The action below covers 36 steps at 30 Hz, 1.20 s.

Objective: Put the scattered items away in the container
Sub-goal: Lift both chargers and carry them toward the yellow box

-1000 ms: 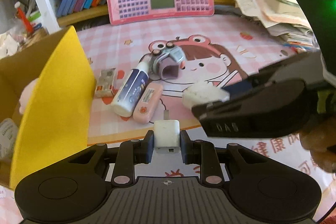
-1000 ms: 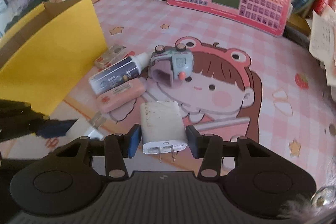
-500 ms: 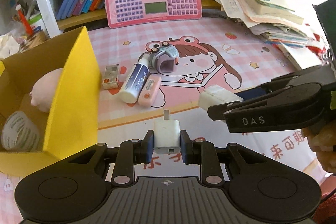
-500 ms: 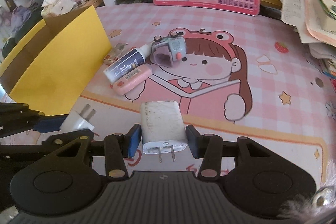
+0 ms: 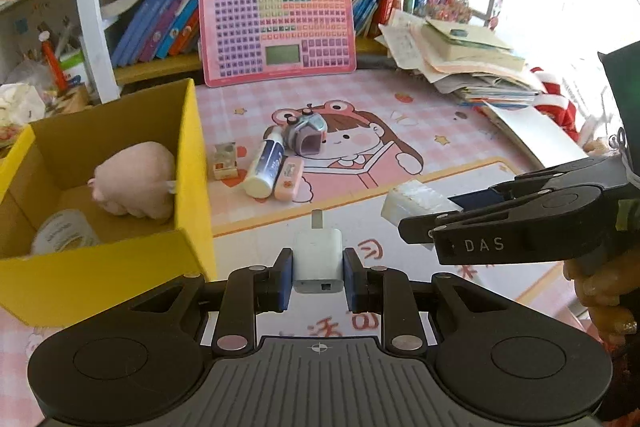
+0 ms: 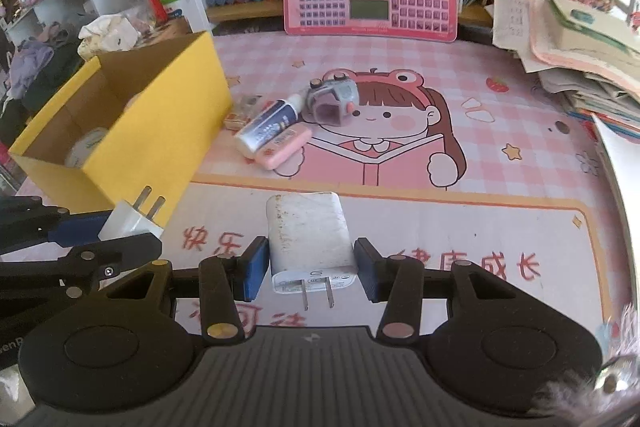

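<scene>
- Left gripper (image 5: 318, 269): blue-padded fingers (image 5: 284, 277) clamped on a small charger (image 5: 318, 259), a smooth white plastic block with rounded corners, prongs pointing away from the camera, socket face toward it. Held in the air above the counter (image 5: 460, 131), just right of the box's near corner.
- Right gripper (image 6: 311, 269): fingers clamped on a large charger (image 6: 308, 233), a flat white slab with rounded edges and a scuffed, speckled face, two metal prongs pointing back toward the camera. Held above the counter's near edge; in the left view it sits level with, and to the right of, the small charger.
- Box (image 5: 190, 163): open cardboard, yellow outside, plain brown inside, at the left of the counter. Inside lie a soft pink plush toy (image 5: 134, 183) and a round white tub (image 5: 64, 237).
- Counter is covered by a glossy pink checked mat printed with a cartoon girl.
- Loose on the mat, close to the box's right wall: a small printed carton (image 5: 224, 161), a white and dark blue tube (image 5: 266, 167), a rounded pink case (image 5: 288, 179) touching the tube, and a grey-lilac toy camera (image 5: 306, 139) just behind them.
- Behind: a pink keyboard toy (image 5: 278, 29) leaning upright against shelved books; a slumped stack of papers (image 5: 460, 63) at the right.
- The box's near right wall stands between the small charger and the box interior.
</scene>
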### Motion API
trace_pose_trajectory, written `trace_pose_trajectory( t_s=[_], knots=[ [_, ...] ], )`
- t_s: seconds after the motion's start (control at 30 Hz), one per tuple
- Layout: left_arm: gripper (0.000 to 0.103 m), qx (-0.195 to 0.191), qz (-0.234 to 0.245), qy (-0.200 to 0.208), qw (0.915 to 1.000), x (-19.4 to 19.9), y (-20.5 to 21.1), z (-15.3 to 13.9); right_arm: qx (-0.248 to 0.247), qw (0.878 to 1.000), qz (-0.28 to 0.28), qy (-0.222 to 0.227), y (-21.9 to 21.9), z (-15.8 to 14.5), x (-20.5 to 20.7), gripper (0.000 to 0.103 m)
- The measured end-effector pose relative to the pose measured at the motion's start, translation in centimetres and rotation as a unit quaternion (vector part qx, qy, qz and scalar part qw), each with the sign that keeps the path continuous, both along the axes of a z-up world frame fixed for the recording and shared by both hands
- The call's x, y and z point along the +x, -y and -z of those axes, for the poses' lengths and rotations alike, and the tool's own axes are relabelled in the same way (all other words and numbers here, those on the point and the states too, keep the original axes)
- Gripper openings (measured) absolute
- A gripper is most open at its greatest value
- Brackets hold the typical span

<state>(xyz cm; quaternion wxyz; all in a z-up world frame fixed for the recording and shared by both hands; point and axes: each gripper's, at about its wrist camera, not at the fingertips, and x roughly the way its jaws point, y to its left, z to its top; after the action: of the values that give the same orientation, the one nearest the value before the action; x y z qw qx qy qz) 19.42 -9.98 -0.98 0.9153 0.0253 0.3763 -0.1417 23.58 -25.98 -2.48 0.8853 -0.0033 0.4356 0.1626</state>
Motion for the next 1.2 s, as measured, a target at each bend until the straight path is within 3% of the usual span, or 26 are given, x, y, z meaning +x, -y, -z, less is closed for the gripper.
trace_pose_trajectory(
  t_s=[0.6,1.2],
  knots=[
    [0.024,-0.027,-0.022,-0.003,0.9994,-10.7,-8.3,0.1,-0.010,1.000,-0.003,-0.002,-7.5,-0.1,-11.8,0.044],
    [0.024,-0.049,-0.070,0.019,0.9962,-14.7,-14.9,-0.2,-0.026,0.997,-0.075,0.018,-15.2,-1.0,-15.6,0.044]
  ],
)
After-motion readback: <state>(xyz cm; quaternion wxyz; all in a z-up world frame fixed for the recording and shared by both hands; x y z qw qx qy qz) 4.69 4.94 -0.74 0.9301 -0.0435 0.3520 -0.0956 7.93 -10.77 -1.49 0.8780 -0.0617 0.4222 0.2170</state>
